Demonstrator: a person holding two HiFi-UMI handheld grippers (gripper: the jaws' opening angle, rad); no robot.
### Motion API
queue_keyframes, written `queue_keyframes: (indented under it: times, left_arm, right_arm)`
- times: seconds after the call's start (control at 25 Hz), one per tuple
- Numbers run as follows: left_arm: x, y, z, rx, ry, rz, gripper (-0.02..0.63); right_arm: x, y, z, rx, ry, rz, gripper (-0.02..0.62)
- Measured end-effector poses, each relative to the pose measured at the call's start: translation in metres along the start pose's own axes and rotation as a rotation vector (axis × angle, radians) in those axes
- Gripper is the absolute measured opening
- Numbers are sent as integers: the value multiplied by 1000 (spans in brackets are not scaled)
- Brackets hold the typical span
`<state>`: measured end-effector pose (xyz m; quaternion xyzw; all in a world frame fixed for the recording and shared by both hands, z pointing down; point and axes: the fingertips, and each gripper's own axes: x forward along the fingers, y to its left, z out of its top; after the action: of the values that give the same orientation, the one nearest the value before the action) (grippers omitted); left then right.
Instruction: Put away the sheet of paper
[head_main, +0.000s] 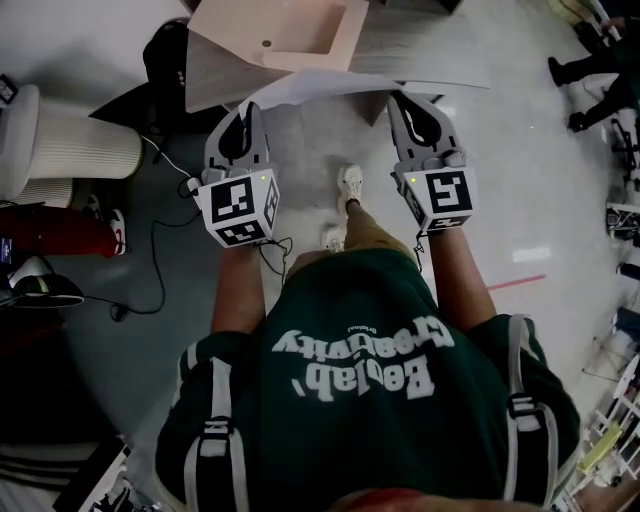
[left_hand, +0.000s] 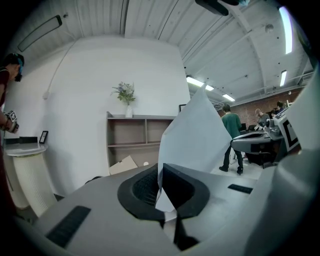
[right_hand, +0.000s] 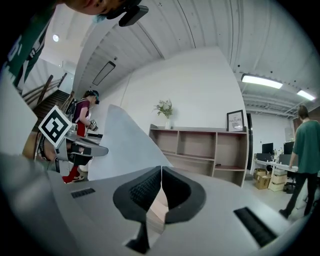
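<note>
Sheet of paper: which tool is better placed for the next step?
Left, probably. The left tool and right tool both clamp the sheet, but the cardboard box ahead lies on the left tool's side.

Both forearms reach up the middle of the head view, side by side and well apart. The left tongs (head_main: 248, 108) sit upper left of centre and the right tongs (head_main: 402, 100) upper right, both pointing toward the top edge. Each pair of jaws is pressed together, nipping an edge of the sheet of paper (head_main: 320, 85).
</note>
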<state>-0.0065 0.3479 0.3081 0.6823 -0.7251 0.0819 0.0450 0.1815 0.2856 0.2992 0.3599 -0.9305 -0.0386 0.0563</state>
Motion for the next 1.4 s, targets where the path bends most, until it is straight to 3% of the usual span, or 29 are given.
queue_keyframes:
  times: [0.24,0.6,0.88,1.4]
  left_arm:
    - [67,28,-6,5,13,20,18]
    - [188,57,16,18,64,77,18]
    - [245,60,36,24,71,141,18]
    - [320,124,21,-18,133,192,18]
  right_arm:
    - [72,-24,-12,3,-9,32,34]
    - [192,-107,1,24,-24,68,34]
    - [248,-153,15,24,-55,133,34]
    - [343,-169,7,33,-32,162,34]
